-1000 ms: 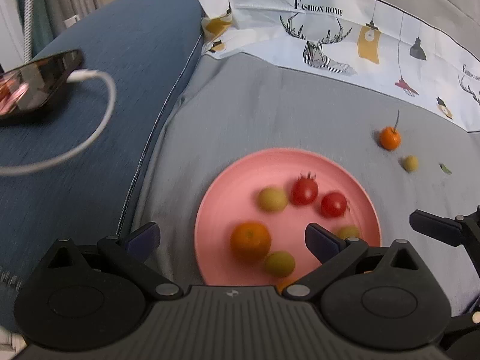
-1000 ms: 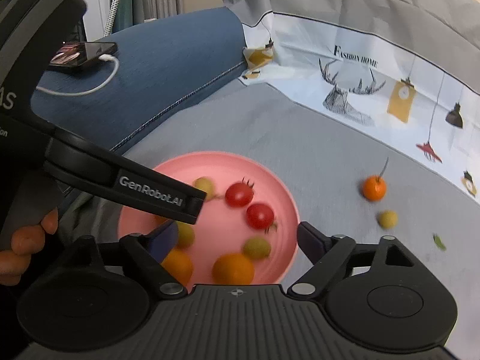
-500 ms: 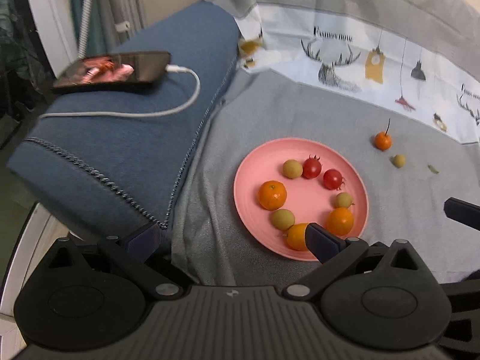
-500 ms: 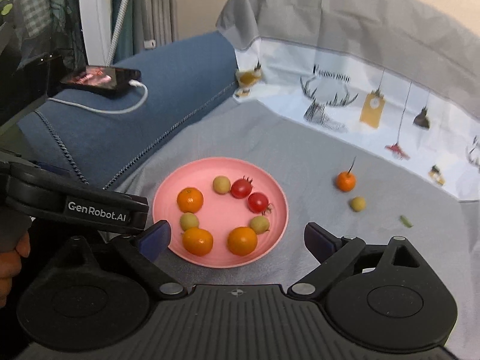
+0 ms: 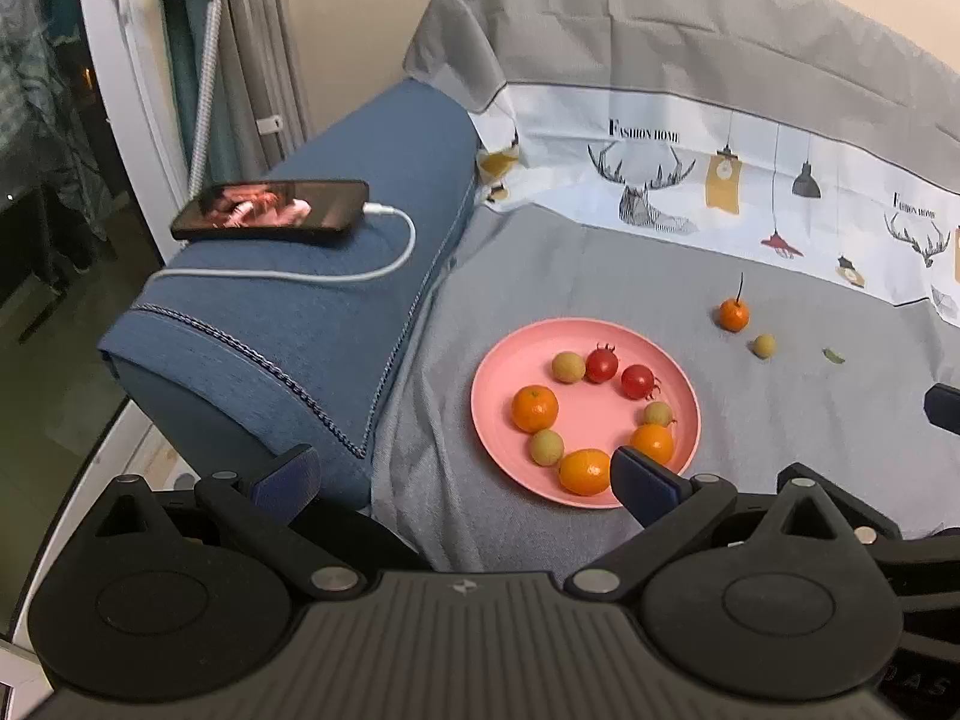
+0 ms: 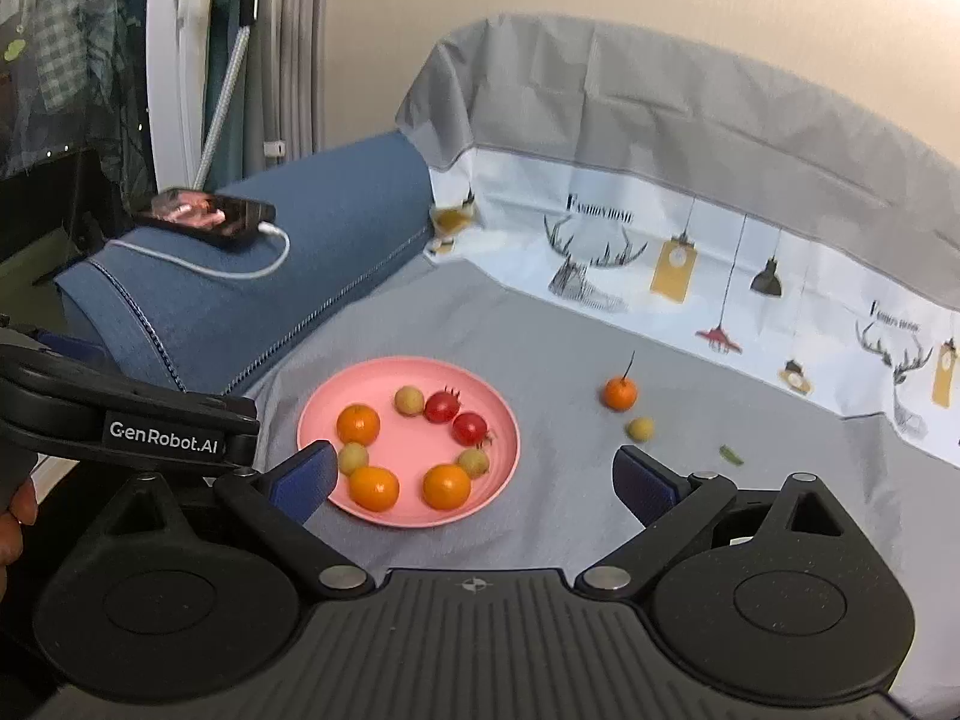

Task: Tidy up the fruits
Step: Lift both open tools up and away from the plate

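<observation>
A pink plate [image 5: 498,387] lies on the grey cloth with several fruits in a ring: oranges, two red tomatoes [image 5: 601,363] and small yellow-green fruits. To its right, off the plate, lie a stemmed orange fruit [image 5: 733,315] and a small yellow-green fruit [image 5: 763,345]. My left gripper [image 5: 462,474] is open and empty, held back above the plate's near-left edge. My right gripper [image 6: 474,474] hangs above the plate [image 6: 408,381]'s near edge, its jaws opening with nothing between them. The right wrist view also shows the stemmed orange fruit [image 6: 619,393] and the loose yellow-green fruit [image 6: 640,428].
A phone [image 5: 270,210] with a white cable [image 5: 396,252] rests on the blue armrest [image 5: 312,324] to the left. A small green leaf [image 5: 834,355] lies right of the loose fruits. A printed cloth [image 5: 690,180] rises behind. A hand [image 6: 15,516] holds the left gripper.
Both grippers have drawn back and upward from the plate, so the plate looks smaller and farther. The right gripper's fingers stand a little wider apart. The fruits have not moved.
</observation>
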Demonstrator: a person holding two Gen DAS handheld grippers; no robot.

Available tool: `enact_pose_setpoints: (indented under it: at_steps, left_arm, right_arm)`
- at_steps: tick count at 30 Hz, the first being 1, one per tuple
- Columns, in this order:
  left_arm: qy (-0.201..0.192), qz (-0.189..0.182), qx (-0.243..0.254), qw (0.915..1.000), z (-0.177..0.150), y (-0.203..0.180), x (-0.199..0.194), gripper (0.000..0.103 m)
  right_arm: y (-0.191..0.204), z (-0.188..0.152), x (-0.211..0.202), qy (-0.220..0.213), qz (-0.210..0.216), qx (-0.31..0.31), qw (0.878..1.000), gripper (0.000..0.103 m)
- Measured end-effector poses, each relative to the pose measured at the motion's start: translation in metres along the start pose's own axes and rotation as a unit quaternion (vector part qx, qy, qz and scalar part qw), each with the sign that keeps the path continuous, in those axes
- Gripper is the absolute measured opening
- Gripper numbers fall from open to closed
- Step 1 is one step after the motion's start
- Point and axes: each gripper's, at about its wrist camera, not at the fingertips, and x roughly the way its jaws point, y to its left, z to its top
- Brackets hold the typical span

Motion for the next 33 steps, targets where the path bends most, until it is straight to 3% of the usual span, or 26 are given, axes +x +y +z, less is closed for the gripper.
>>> enact_pose_setpoints:
  at_steps: [11, 33]
  left_arm:
    - [-0.024, 0.009, -0.002, 0.9997, -0.005, 0.004, -0.024, 0.103]
    - [-0.007, 0.008, -0.005, 0.9999, -0.006, 0.005, -0.012, 0.103]
  right_arm:
    - [0.005, 0.000, -0.023, -0.021, 0.000, 0.000, 1.000, 0.099]
    - [0.002, -0.006, -0.016, -0.006, 0.002, 0.013, 1.000, 0.100]
